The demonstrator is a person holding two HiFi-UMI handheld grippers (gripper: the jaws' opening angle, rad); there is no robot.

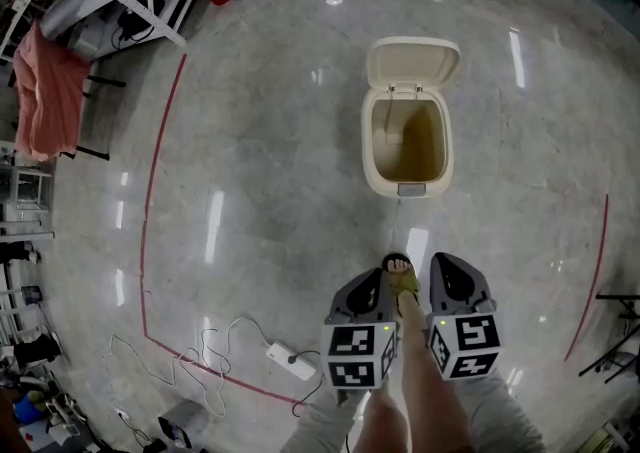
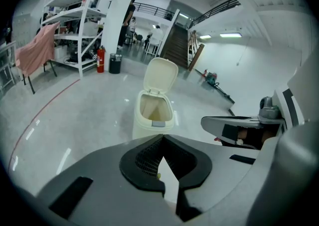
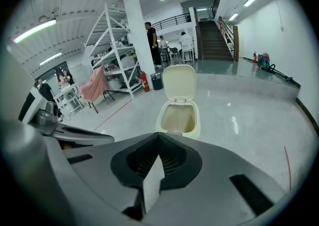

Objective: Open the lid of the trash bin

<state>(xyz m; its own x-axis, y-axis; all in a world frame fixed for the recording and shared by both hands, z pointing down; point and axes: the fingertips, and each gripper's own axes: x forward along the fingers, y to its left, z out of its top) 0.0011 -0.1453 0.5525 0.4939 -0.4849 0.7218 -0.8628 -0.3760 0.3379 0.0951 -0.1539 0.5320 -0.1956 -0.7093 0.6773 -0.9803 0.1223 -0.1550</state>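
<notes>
Trash bin [image 1: 407, 146] stands on the floor [image 1: 250, 201] at 12 o'clock from you, well apart from both tools. Its lid [image 1: 412, 63] is raised, hinged at the far rim. Your left hand-held gripper [image 2: 163, 136] and right hand-held gripper [image 3: 158, 134] are both closed tip to tip, holding nothing.

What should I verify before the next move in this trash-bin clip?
1. The lid is open: ok, it stands raised behind the trash bin's opening.
2. The left gripper is empty: ok, jaws together on nothing.
3. The right gripper is empty: ok, jaws together on nothing.
4. Both grippers are apart from the bin: ok, bare floor lies between.
5. The power strip is off the path: ok, it lies left of the grippers.
</notes>
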